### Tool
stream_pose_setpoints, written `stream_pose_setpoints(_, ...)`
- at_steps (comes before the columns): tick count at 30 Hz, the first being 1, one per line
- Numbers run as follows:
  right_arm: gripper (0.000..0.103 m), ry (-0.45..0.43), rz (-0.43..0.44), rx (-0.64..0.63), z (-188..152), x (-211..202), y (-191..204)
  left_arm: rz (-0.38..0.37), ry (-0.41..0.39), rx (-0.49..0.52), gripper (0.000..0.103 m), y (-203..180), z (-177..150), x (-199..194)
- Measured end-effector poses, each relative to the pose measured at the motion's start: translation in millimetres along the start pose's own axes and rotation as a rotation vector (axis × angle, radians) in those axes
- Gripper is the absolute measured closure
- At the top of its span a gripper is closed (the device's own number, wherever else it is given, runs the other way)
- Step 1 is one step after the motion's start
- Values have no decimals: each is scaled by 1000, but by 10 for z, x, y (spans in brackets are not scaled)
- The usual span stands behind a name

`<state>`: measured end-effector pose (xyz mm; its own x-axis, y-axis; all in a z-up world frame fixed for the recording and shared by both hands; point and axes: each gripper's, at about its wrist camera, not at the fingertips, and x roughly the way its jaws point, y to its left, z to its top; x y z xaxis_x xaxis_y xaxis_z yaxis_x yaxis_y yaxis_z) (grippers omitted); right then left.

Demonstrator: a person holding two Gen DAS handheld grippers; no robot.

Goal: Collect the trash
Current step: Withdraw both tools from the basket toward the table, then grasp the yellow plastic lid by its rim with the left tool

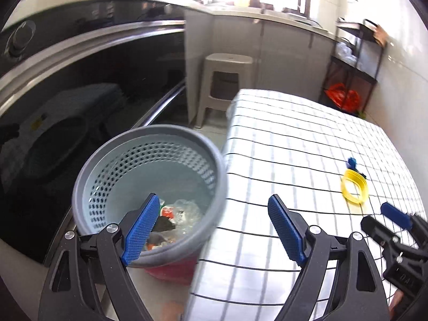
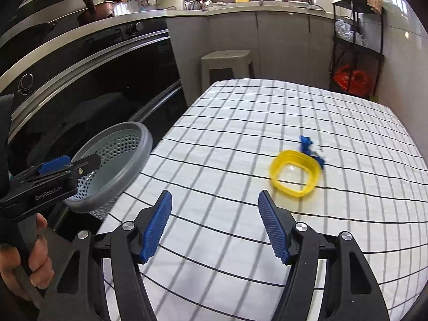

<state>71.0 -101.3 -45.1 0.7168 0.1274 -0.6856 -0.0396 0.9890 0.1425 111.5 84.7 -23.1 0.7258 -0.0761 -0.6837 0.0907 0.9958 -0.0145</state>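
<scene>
Hovering above the near half of the white table covered in a black-lined check cloth (image 2: 240,123): right gripper (image 2: 214,224), jaws spread wide, nothing between the blue ribbed pads (image 2: 157,230). Plenty of bare cloth ahead of it and to both sides. Off the table's left edge, just beside it: round grey perforated plastic waste basket (image 1: 149,176), rim tilted toward the camera, mouth open, crumpled clear and red scraps (image 1: 174,214) lying at its bottom. Poised over that basket's near rim: left gripper (image 1: 211,230), released and empty, one pad over the basket mouth, the other over the cloth. Held by a hand (image 2: 32,256) at the left border of the right wrist view. Toward the table's right side, well apart from the basket: flat yellow squarish plastic ring (image 2: 295,172), lying flat, long axis roughly across the table. Touching its far corner: small crumpled blue scrap (image 2: 307,144), motion-blurred, orientation unclear.
</scene>
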Motion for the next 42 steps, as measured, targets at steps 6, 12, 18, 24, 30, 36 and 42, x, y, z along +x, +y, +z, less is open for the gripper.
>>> stream_pose_setpoints(6,39,-11,-99,62,-3,-219,-789,-38,-34,79,18,-573,39,-60)
stream_pose_setpoints(12,39,-17,-145,105,71,-270,-1363,-91,0,121,18,-1151,98,139)
stream_pose_setpoints(18,39,-34,-122,180,286,-94,-1726,-101,35,181,18,-1654,117,489)
stream_pose_setpoints(24,39,-42,-101,216,452,178,-1912,-114,75,237,18,-2005,121,826)
stream_pose_setpoints(30,39,12,-113,251,326,374,-2093,-119,94,256,18,-2080,112,1032)
stream_pose_setpoints(36,39,13,-85,266,346,432,-2090,-114,129,268,18,-2094,67,1219)
stream_pose_setpoints(42,39,8,-66,238,431,488,-1987,-126,160,245,21,-2111,71,1323)
